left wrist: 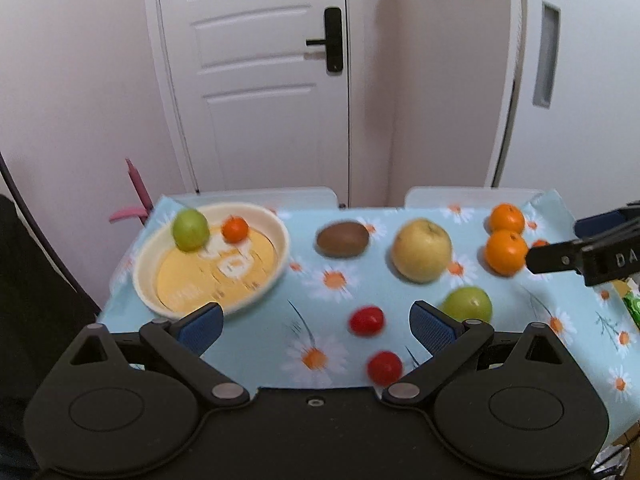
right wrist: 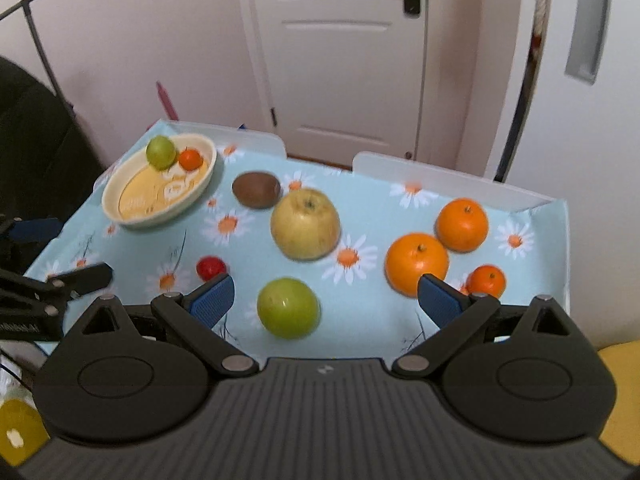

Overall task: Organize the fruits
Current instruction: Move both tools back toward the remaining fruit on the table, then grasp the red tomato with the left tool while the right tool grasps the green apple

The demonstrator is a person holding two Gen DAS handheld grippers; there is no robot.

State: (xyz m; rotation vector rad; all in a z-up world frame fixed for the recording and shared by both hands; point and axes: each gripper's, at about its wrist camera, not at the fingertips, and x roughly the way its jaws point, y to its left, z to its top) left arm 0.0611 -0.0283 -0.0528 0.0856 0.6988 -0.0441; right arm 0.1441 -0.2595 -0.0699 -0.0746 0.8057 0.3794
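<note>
A cream bowl [left wrist: 149,280] [right wrist: 116,208] at the table's far left holds a small green fruit [left wrist: 190,229] [right wrist: 161,153] and a small orange [left wrist: 235,228] [right wrist: 190,159]. On the daisy tablecloth lie a kiwi [left wrist: 343,239] [right wrist: 256,190], a yellow apple [left wrist: 421,250] [right wrist: 305,224], a green apple [left wrist: 468,305] [right wrist: 288,307], two red tomatoes [left wrist: 366,320] [left wrist: 385,367], two oranges [left wrist: 506,252] [right wrist: 416,264] [right wrist: 462,224] and a small orange [right wrist: 486,280]. My left gripper [left wrist: 316,322] is open above the tomatoes. My right gripper [right wrist: 326,298] is open above the green apple.
The table [right wrist: 532,200] stands against a wall with a white door [left wrist: 260,80]. A pink object [left wrist: 136,192] leans behind the bowl. A black chair [right wrist: 32,140] is at the left. Green packaging [left wrist: 632,304] lies at the right edge.
</note>
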